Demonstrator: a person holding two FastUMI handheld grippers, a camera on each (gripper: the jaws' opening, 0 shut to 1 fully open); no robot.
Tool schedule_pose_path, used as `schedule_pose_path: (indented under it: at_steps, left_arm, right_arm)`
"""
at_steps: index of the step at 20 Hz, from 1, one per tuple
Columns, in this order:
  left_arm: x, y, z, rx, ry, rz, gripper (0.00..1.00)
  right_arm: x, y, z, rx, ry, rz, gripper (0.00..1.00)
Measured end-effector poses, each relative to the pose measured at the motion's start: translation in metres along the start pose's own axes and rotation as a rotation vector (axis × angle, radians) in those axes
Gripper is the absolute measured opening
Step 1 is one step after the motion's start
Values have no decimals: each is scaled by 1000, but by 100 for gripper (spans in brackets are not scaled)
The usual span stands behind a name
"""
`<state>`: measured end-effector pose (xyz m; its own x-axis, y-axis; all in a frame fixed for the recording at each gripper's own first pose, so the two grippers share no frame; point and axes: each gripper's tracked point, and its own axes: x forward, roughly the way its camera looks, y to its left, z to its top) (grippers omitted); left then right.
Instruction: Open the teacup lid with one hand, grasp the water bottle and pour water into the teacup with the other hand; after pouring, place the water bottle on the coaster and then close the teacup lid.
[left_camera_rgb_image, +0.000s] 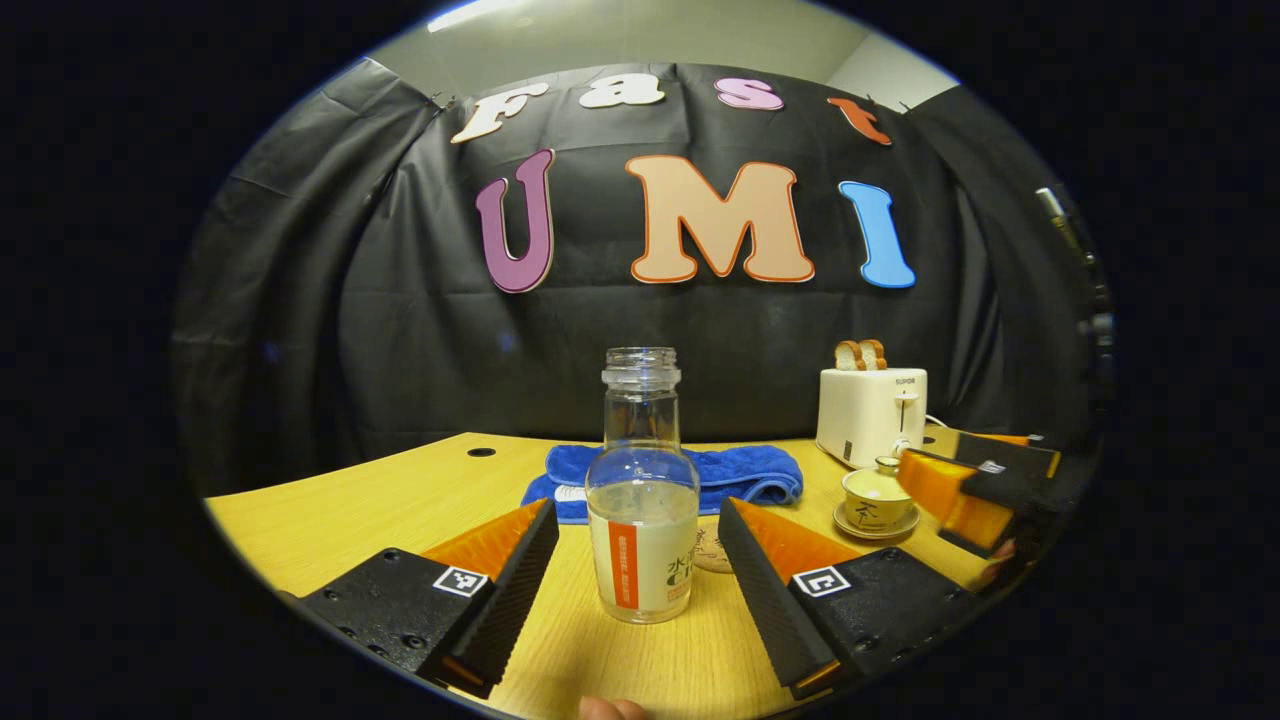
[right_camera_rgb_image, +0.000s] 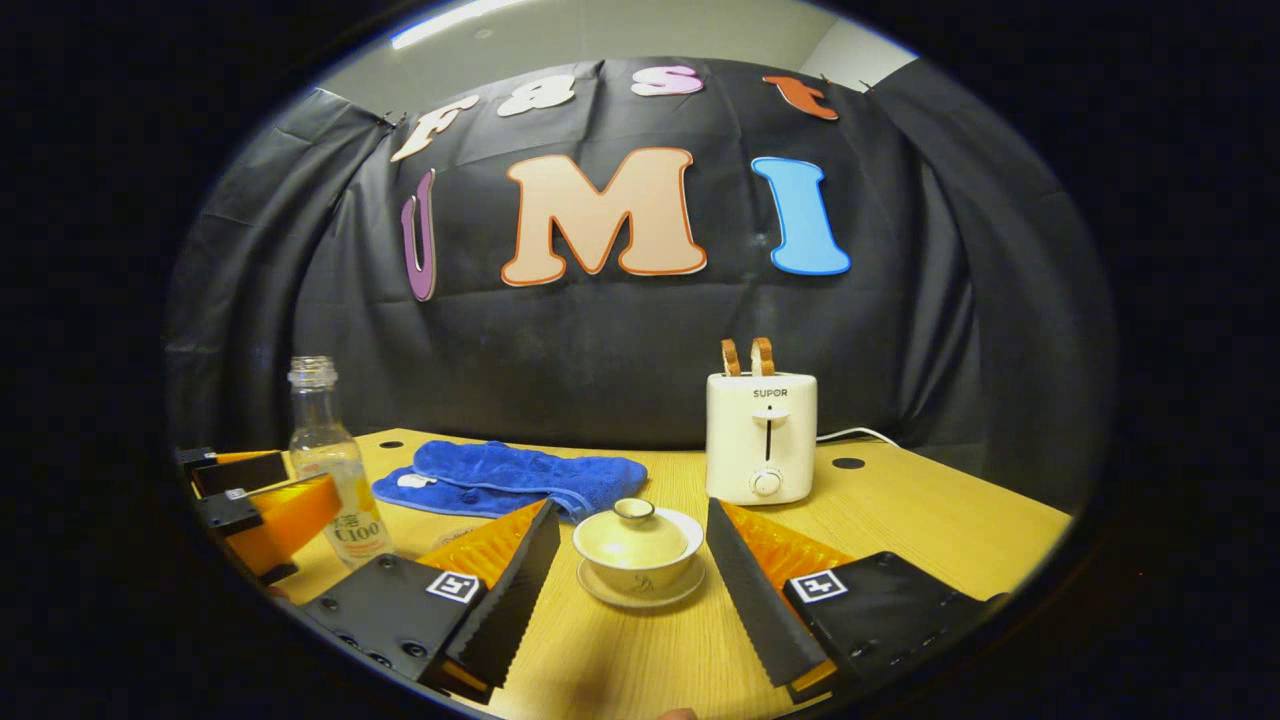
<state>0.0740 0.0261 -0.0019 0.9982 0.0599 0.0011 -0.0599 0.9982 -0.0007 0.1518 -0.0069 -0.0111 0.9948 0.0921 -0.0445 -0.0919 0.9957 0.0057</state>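
a: what are the containers holding?

b: i'm looking along the left tongs (left_camera_rgb_image: 640, 560) at the water bottle (left_camera_rgb_image: 641, 500). it's standing upright on the table (left_camera_rgb_image: 380, 500), uncapped, with pale liquid sitting up to about the shoulder of its wide lower part. the neck above is clear. the teacup (right_camera_rgb_image: 637, 545) is sitting on its saucer (right_camera_rgb_image: 640, 592) with the lid (right_camera_rgb_image: 632, 530) on, so i cannot tell what is inside it.

a: and the tongs?

b: both pairs are standing wide apart, gripping nothing. the left tongs are flanking the bottle, with a gap showing on each side. the right tongs (right_camera_rgb_image: 633, 570) are flanking the teacup the same way, not touching it. in the left gripper view, the right tongs are showing at the far right, just beside the cup.

a: where's the coaster?

b: the coaster (left_camera_rgb_image: 712, 550) is peeking out just behind the bottle, on its right, partly hidden.

a: room to move?

b: a blue towel (right_camera_rgb_image: 515, 475) is lying behind both items, near the booth's wall. a white toaster (right_camera_rgb_image: 762, 435) with two bread slices (right_camera_rgb_image: 746, 356) is standing behind the cup, to its right. bare wood is lying open in front of the bottle and cup, and to the right of the toaster out to the table's edge.
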Motion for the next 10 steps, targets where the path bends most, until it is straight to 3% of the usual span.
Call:
schedule_pose_path:
  at_steps: [7, 9, 10]
  left_arm:
    - [-3, -2, -1, -1, 4, -12, 94]
    - [-3, -2, -1, -1, 2, -15, 94]
    - [-3, -2, -1, -1, 3, -15, 94]
  right_arm:
    - [52, 0, -14, -14, 105, -3, 91]
    - [57, 0, -16, -21, 109, 4, 82]
    - [60, 1, -16, -20, 115, 5, 85]
